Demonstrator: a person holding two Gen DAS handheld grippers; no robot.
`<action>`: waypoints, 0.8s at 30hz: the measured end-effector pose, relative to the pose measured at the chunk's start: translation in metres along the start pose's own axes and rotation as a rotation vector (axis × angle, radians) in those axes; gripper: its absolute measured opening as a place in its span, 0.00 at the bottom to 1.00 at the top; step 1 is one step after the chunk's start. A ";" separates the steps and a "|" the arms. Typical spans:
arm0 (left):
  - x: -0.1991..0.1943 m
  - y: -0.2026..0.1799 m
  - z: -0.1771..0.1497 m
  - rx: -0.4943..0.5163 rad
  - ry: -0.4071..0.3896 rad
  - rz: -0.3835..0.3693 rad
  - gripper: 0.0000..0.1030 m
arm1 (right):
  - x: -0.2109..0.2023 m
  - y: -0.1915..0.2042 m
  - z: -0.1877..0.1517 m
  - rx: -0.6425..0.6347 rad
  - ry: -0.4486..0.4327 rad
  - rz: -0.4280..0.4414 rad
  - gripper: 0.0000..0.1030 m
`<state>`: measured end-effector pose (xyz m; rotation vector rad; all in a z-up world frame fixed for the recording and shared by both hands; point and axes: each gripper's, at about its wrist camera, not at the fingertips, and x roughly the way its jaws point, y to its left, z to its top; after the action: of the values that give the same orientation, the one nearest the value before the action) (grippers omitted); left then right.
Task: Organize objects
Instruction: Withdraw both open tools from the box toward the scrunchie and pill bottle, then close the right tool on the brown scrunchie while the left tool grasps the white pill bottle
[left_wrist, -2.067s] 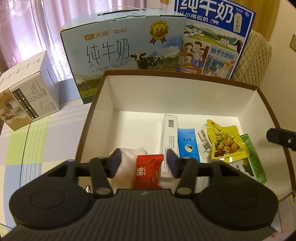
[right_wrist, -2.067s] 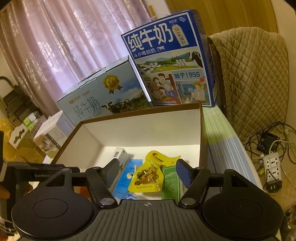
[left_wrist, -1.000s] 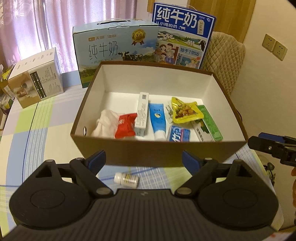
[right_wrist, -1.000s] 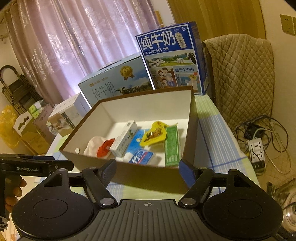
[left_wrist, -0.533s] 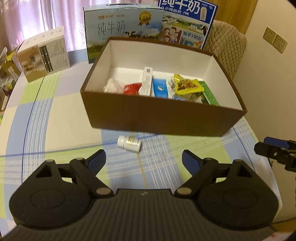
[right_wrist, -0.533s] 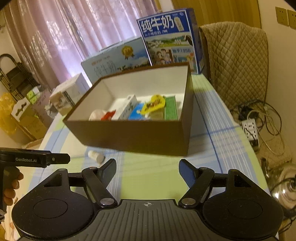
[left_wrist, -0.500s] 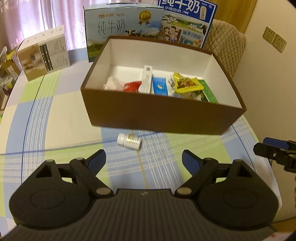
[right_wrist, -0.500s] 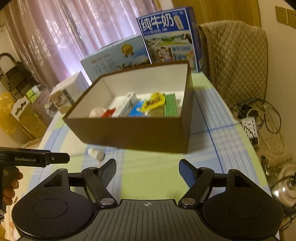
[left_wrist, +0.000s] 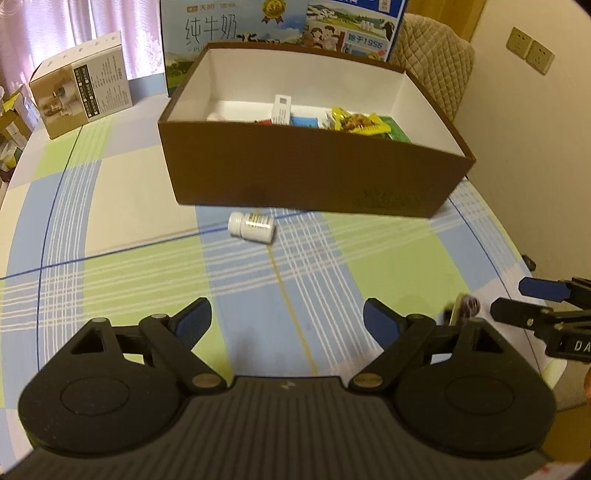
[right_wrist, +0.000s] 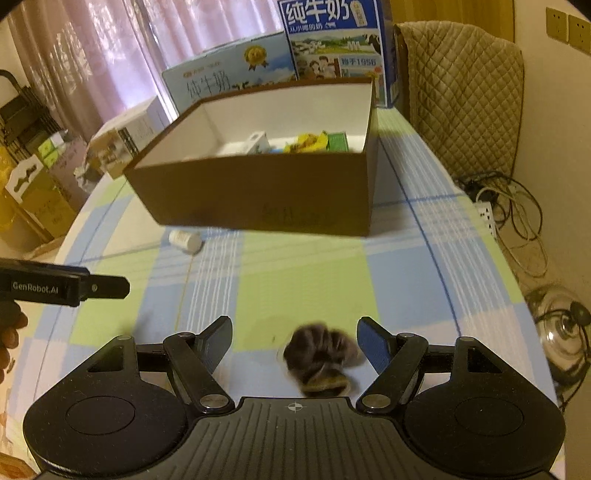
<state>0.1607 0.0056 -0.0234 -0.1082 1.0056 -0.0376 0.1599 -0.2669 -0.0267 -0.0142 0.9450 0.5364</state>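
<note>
While both tools hover over the checked bench:
Left hand-held gripper: spread wide, grasping nothing.
Right hand-held gripper: released, jaws apart around a dark furry bundle lying on the cloth; contact unclear.
Small white bottle: on its side, just before the brown box.
Box contents: packets, cartons.

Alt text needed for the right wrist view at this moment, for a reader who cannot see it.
The open right gripper hovers over a dark fuzzy bundle lying between its fingers on the checked tablecloth. Beyond stands a brown cardboard box holding packets, with a small white bottle on its side before it. The left gripper enters at left.
</note>
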 end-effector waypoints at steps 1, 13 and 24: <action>0.000 0.000 -0.002 0.005 0.003 -0.002 0.85 | 0.000 0.001 -0.004 -0.001 0.005 -0.001 0.70; 0.002 0.006 -0.026 0.041 0.035 -0.001 0.85 | 0.011 0.007 -0.026 0.038 0.038 -0.081 0.70; 0.002 0.012 -0.034 0.045 0.048 0.009 0.85 | 0.030 0.002 -0.030 0.034 0.071 -0.125 0.70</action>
<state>0.1329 0.0150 -0.0439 -0.0621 1.0525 -0.0543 0.1503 -0.2599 -0.0672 -0.0613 1.0149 0.4059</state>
